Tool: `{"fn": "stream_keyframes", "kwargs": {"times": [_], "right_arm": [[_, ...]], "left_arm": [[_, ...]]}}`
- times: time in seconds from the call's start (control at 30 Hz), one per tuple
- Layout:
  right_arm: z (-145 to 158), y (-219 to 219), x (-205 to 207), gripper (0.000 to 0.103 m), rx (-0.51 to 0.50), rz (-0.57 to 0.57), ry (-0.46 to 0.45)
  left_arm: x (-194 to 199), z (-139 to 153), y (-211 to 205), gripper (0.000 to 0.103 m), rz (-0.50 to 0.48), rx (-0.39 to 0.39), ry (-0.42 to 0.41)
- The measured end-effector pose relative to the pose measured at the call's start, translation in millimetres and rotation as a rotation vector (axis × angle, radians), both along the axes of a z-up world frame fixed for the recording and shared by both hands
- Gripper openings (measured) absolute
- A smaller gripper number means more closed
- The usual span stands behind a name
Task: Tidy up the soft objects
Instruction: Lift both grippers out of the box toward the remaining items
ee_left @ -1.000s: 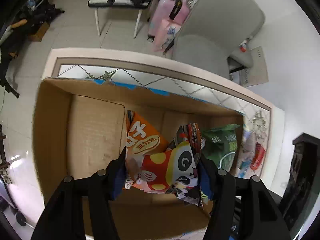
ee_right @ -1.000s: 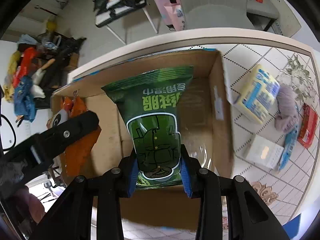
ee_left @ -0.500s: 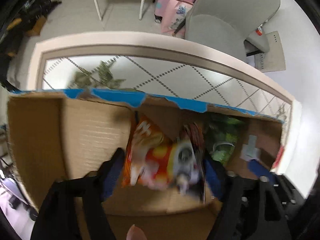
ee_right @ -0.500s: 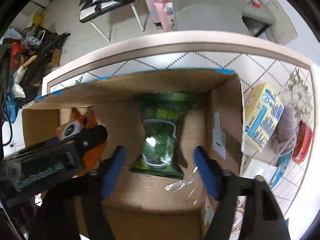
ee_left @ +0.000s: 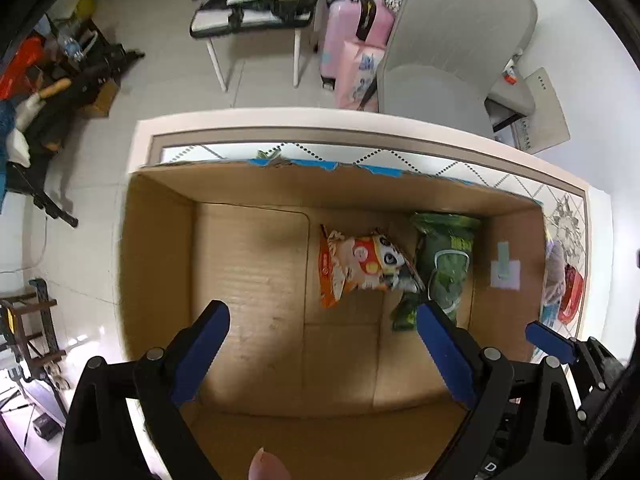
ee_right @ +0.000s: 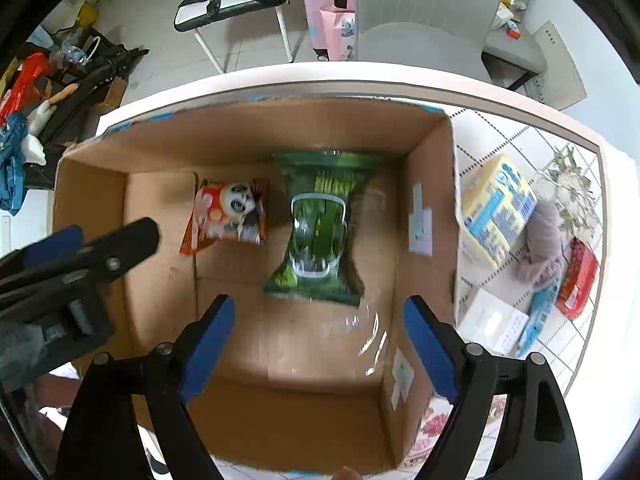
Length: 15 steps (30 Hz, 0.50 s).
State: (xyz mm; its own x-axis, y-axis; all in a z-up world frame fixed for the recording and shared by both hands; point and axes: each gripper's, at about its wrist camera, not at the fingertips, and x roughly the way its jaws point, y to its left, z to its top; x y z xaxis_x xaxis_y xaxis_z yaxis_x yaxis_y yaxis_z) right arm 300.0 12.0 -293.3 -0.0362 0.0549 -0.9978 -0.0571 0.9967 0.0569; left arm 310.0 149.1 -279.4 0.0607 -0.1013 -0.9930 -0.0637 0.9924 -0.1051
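An open cardboard box (ee_left: 248, 264) (ee_right: 344, 400) stands on the tiled table. On its floor lie an orange panda snack bag (ee_left: 360, 264) (ee_right: 228, 212) and a green snack bag (ee_left: 444, 264) (ee_right: 318, 228), side by side. My left gripper (ee_left: 322, 312) is open and empty above the box. My right gripper (ee_right: 318, 304) is open and empty above the green bag. The left gripper also shows at the left of the right wrist view (ee_right: 76, 256).
Right of the box on the table lie a yellow-blue pack (ee_right: 498, 208), a mauve yarn ball (ee_right: 544, 240), a red packet (ee_right: 578, 280), a white box (ee_right: 494, 320) and a light blue item (ee_right: 538, 316). A grey chair (ee_left: 452, 40) stands beyond the table.
Both grippers opened and let go of their bags. The panda bag and the green bag now lie on the box floor, and both grippers have risen.
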Motion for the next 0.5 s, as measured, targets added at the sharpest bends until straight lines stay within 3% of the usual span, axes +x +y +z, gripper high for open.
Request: {"fn": "stream_keyframes", "kwargs": {"times": [0.5], "right_arm": [[81, -12, -82, 0.095, 0.089, 0.034, -0.11]], "left_arm": [[-87, 78, -3, 0.096, 0.0, 0.019, -0.111]]}}
